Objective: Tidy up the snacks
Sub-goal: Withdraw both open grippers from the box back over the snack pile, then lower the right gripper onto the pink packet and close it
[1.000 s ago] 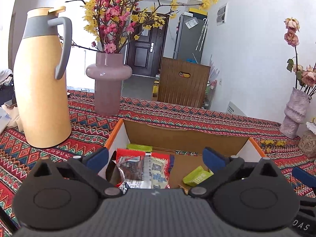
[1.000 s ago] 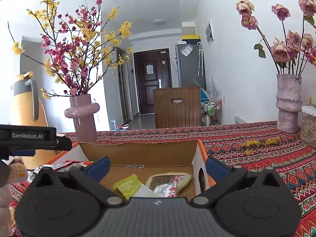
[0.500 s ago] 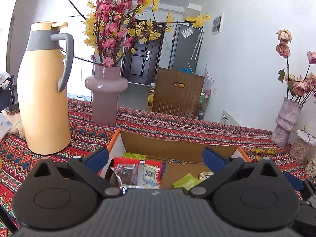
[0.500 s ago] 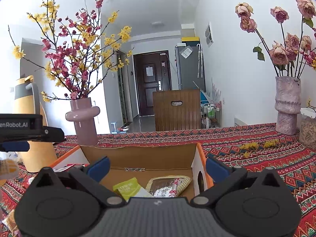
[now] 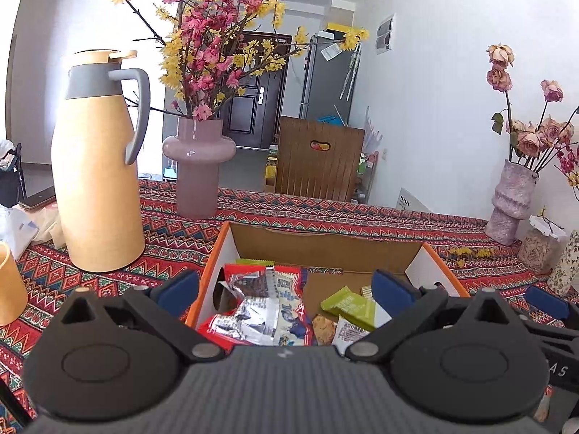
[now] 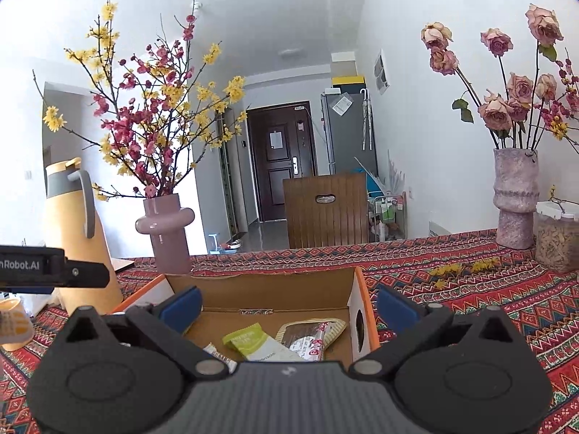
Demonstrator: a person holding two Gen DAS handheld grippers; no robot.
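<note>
An open cardboard box with orange edges (image 5: 325, 244) (image 6: 260, 282) sits on the patterned tablecloth. Inside lie red and silver snack packets (image 5: 260, 303), a green packet (image 5: 349, 305) (image 6: 249, 341), a cookie packet (image 5: 324, 329) and a brown-and-cream packet (image 6: 311, 332). My left gripper (image 5: 286, 289) is open and empty, held above the box's near side. My right gripper (image 6: 287, 305) is open and empty, also above the box's near side. The left gripper's body (image 6: 50, 266) shows at the left edge of the right wrist view.
A tall yellow thermos jug (image 5: 96, 166) and a mauve vase of blossoms (image 5: 197, 166) stand left of the box. A rose vase (image 6: 515, 202) and a jar (image 6: 557, 237) stand at the right. A yellow cup (image 5: 9, 285) is at the far left.
Both grippers have drawn back and risen from the box, so more of its contents and the table shows. Both stay open and empty.
</note>
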